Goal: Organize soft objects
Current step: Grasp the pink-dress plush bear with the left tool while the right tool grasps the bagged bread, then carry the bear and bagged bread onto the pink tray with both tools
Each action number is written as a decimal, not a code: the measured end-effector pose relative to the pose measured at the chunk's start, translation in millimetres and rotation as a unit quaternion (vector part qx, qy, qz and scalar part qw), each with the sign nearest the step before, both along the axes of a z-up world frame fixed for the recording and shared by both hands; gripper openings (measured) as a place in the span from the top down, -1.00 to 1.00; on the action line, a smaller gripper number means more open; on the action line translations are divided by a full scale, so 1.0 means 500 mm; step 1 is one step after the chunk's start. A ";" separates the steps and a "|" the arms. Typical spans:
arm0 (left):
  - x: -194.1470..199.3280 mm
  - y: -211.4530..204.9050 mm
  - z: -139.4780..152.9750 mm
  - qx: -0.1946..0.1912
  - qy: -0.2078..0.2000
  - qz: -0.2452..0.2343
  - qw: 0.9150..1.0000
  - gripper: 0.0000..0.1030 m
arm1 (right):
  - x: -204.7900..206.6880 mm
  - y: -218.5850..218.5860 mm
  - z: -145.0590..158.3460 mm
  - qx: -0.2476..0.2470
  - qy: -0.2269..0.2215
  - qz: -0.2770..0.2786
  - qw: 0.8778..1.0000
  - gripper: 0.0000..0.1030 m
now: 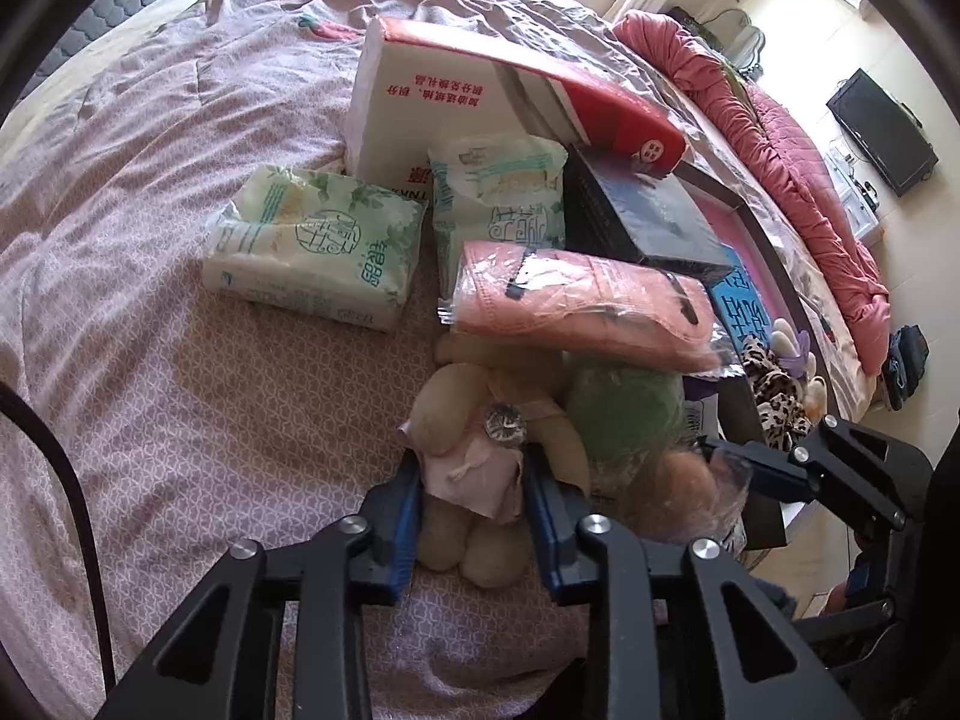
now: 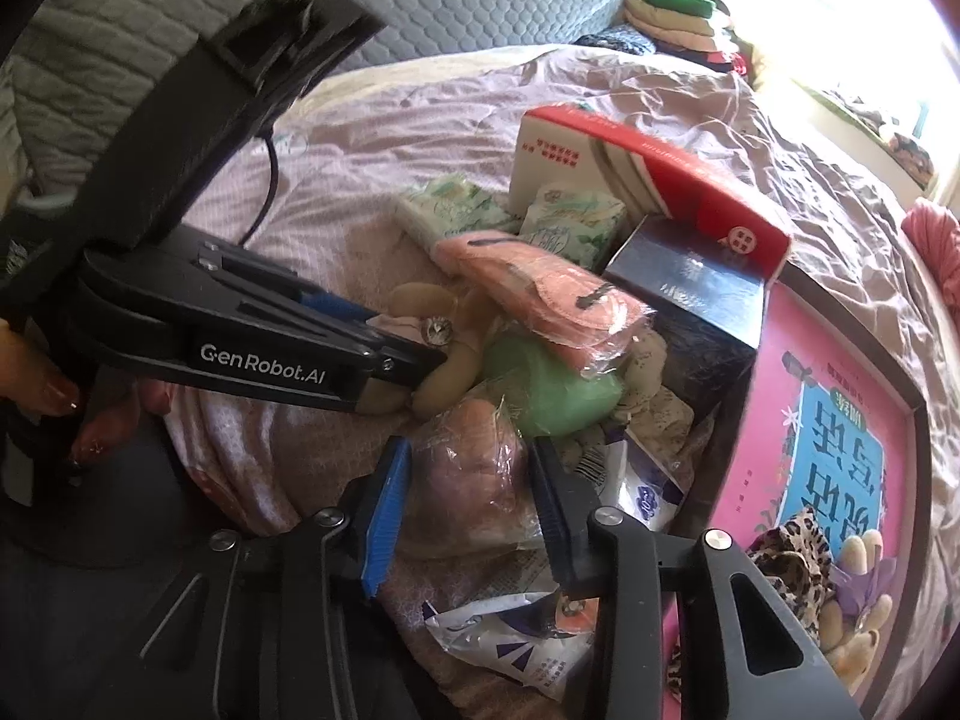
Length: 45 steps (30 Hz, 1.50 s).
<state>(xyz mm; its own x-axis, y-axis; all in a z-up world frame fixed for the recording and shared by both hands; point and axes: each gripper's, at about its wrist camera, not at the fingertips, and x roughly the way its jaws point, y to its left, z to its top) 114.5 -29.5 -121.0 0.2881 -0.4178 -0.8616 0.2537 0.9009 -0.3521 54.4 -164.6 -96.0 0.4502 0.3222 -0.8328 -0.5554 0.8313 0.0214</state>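
- The left gripper (image 1: pixel 471 483) has its jaws closed partway on the beige plush toy (image 1: pixel 480 420), the blue pads pressing the toy's pink dress on both sides; the toy's legs hang back between the jaws toward the camera.
- The right gripper (image 2: pixel 468 480) has its jaws set around a plastic-wrapped peach-and-purple soft bundle (image 2: pixel 474 480); the pads sit at its sides, but I cannot tell if they press it.
- Just ahead of the right jaws lies a green soft item (image 2: pixel 552 396), with the plush toy to its left in the left gripper's tips.
- Ahead of the left jaws, a wrapped pink cloth pack (image 1: pixel 582 306) rests above the toy's head.
- Further ahead, two green-printed tissue packs (image 1: pixel 312 252) lie side by side in front of a red-and-white box (image 1: pixel 480 96).
- To the right of both jaws, a leopard-print plush (image 2: pixel 798 558) lies on a pink picture book (image 2: pixel 840 450).
- Everything rests on the bed (image 1: pixel 180 390), covered in a pink patterned sheet.
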 end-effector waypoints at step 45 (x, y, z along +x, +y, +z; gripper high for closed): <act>-0.114 0.040 0.229 0.018 -0.126 0.018 0.992 0.76 | -0.044 -0.100 0.167 0.093 -0.073 -0.091 0.989 0.20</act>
